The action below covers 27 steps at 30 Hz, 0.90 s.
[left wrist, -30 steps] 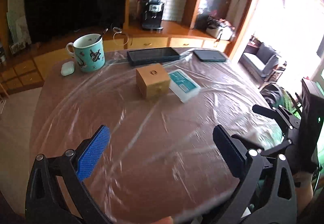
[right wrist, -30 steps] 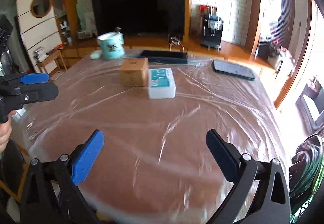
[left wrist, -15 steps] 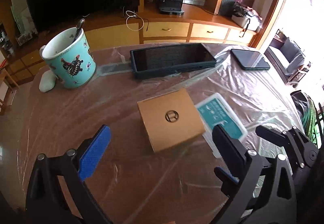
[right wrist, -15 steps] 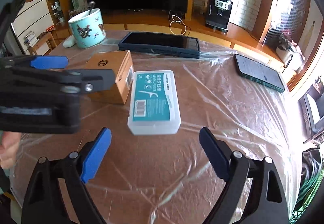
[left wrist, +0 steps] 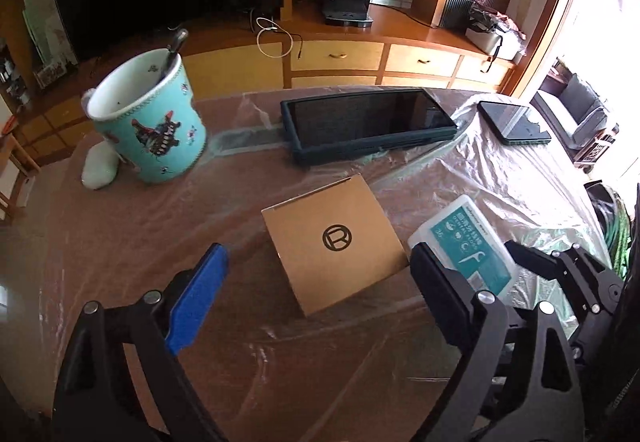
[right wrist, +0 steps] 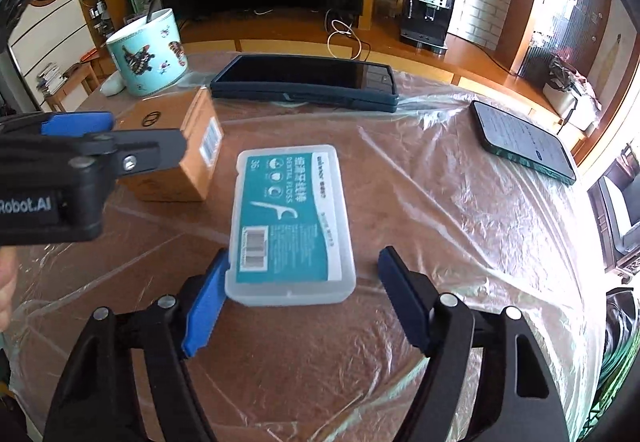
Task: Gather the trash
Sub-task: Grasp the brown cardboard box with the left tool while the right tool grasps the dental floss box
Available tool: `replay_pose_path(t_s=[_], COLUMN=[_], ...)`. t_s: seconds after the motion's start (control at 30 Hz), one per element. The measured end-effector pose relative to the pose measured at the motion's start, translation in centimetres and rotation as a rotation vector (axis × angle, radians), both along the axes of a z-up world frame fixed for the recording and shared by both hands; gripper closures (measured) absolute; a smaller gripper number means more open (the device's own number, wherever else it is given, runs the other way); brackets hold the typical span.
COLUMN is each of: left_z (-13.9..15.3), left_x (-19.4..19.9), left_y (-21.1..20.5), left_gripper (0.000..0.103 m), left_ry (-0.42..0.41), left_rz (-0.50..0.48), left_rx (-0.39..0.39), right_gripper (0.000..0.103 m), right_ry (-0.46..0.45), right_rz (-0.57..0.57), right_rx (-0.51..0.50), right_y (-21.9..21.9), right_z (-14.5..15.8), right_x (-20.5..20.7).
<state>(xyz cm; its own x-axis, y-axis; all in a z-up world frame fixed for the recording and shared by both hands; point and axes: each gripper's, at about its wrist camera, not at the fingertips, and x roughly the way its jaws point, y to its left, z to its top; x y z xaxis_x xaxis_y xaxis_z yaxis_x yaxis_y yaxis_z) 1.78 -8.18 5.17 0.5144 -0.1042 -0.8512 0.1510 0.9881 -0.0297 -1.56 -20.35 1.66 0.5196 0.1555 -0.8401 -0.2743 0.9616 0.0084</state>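
A small brown cardboard box [left wrist: 334, 240] with a round logo lies on the plastic-covered table; it also shows in the right wrist view [right wrist: 176, 158]. My left gripper [left wrist: 316, 294] is open, its jaws to either side of the box's near end. A clear dental floss box [right wrist: 290, 222] with a teal label lies right of it, also in the left wrist view [left wrist: 466, 242]. My right gripper [right wrist: 302, 298] is open, its jaws astride the floss box's near end, the left pad close to its corner.
A teal mug [left wrist: 150, 122] with a spoon and a white case [left wrist: 98, 170] stand far left. A dark tablet [left wrist: 366, 122] lies behind the boxes, a phone [right wrist: 524, 142] far right. The table [right wrist: 440, 202] is wrapped in clear film; cabinets, a TV and a coffee machine stand beyond.
Both grippers moved forward over the table. The left now straddles the cardboard box, the right the floss box. Both stayed open.
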Motion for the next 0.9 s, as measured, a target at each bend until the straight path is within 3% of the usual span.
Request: replay_pose_path(t_s=[0.13, 0.27, 0.63, 0.83, 0.9], left_z=[0.3, 0.9, -2.3, -3.2, -3.1], left_x=[-0.3, -0.8, 1.3, 1.5, 1.3], left_y=[0.1, 0.4, 0.1, 0.5, 0.7], left_gripper=[0.010, 0.010, 0.010, 0.032, 0.038], left_ry=[-0.013, -0.011, 0.054, 0.061, 0.054], left_rz=[0.009, -0.002, 0.045, 0.050, 0.046], left_rx=[0.071, 0.026, 0.061, 0.074, 0.059], right_gripper=[0.029, 0.029, 0.029, 0.029, 0.037], right_ry=[-0.011, -0.017, -0.005, -0.006, -0.015], right_rz=[0.004, 0.009, -0.008, -0.021, -0.021], right_rx=[-0.019, -0.022, -0.003, 0.011, -0.001], right_y=[0.3, 0.6, 0.9, 0.9, 1.0], right_z=[0.0, 0.1, 0.0, 0.0, 0.0], right_x=[0.0, 0.1, 0.9, 1.3, 1.3])
